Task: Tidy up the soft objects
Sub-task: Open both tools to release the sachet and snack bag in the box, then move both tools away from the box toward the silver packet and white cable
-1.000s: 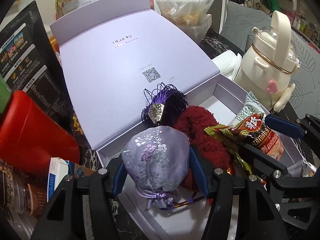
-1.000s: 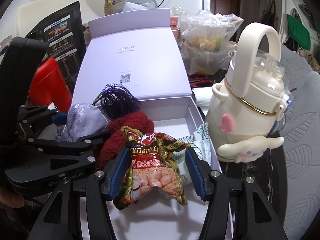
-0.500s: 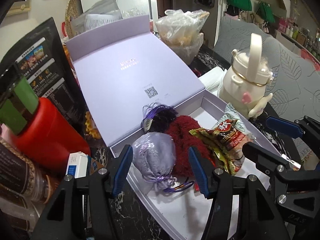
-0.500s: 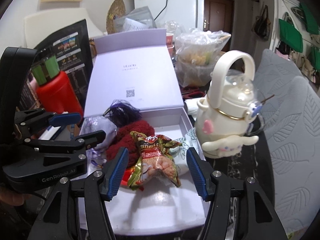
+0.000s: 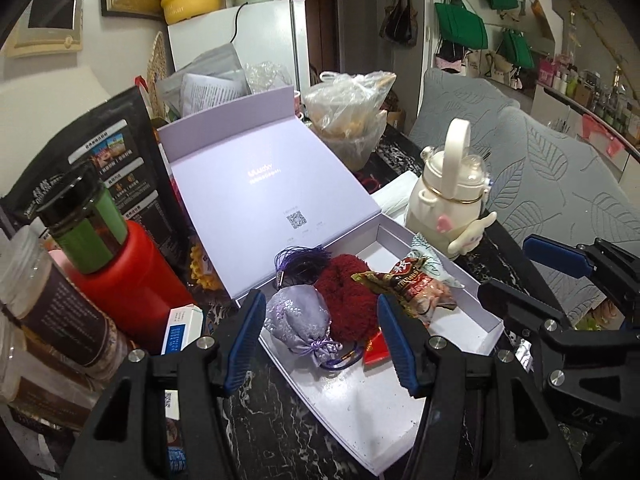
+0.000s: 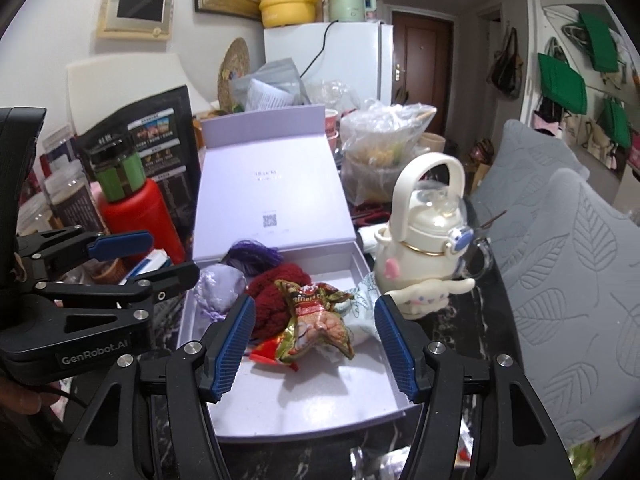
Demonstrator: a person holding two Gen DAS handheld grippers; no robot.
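Observation:
An open lavender box [image 5: 486,322] [image 6: 304,412] lies on the dark marble table. Inside lie a lilac brocade pouch [image 5: 298,322] [image 6: 220,286], a dark purple tassel [image 5: 304,262] [image 6: 252,252], a dark red fuzzy item [image 5: 348,300] [image 6: 276,300], a snack packet [image 5: 416,290] [image 6: 318,328] and a pale patterned cloth [image 6: 364,312]. My left gripper [image 5: 320,340] is open and empty, held back above the box's near edge. My right gripper [image 6: 314,344] is open and empty above the box's front part.
The box lid [image 5: 264,196] stands tilted behind. A cream character kettle bottle [image 5: 452,204] [image 6: 428,240] stands right of the box. A red bottle [image 5: 120,276], jars and a small blue-white carton [image 5: 180,330] crowd the left. A plastic bag [image 5: 352,120] sits behind.
Both grippers opened and pulled back and up from the box. The left let go of the lilac pouch and the right let go of the snack packet; both now lie in the box.

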